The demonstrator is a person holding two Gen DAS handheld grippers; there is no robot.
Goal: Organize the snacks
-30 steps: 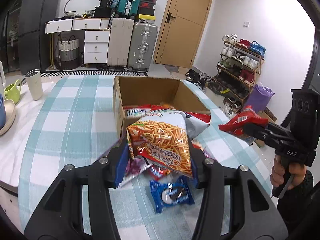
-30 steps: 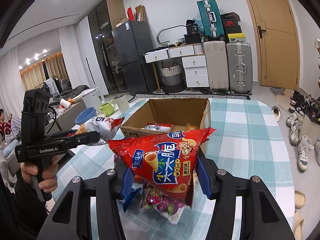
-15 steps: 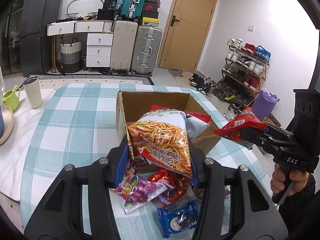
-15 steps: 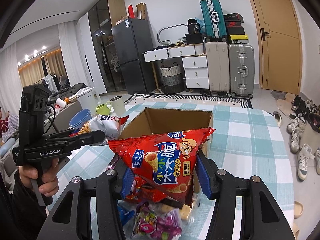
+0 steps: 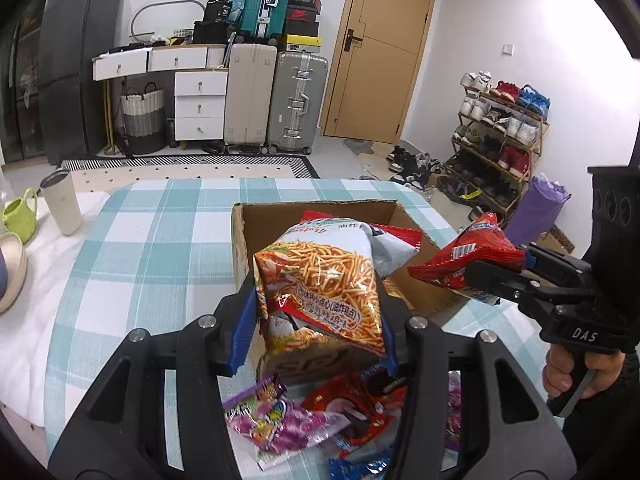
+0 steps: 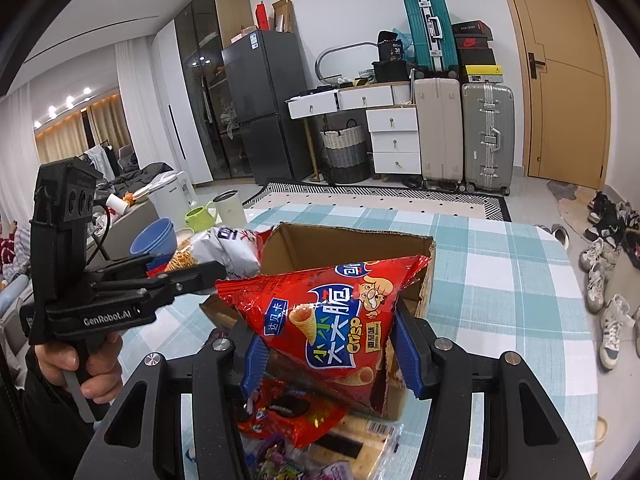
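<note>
My left gripper (image 5: 316, 332) is shut on an orange-and-white bag of fried stick snacks (image 5: 320, 280), held over the near edge of an open cardboard box (image 5: 312, 210) on the checked tablecloth. In the right wrist view my right gripper (image 6: 332, 348) is shut on a red triangular bag of cone crisps (image 6: 332, 316), above the box's (image 6: 352, 248) near right corner. Each gripper shows in the other's view: the right gripper (image 5: 496, 276) with its red bag (image 5: 468, 256), the left gripper (image 6: 200, 272) with its stick snack bag (image 6: 224, 252). The box holds other snack bags (image 5: 394, 248).
Loose snacks lie on the cloth before the box: a purple packet (image 5: 276, 420), red packets (image 5: 352, 404), a cookie packet (image 6: 288, 408) and a cracker pack (image 6: 356, 440). A green mug (image 5: 18, 216), a white tumbler (image 5: 62, 204) and blue bowls (image 6: 154, 240) stand left. A shoe rack (image 5: 500, 140) is off right.
Both grippers, each still holding its bag, have moved forward toward the box. The box and the loose snacks have slid nearer and lower in both views.
</note>
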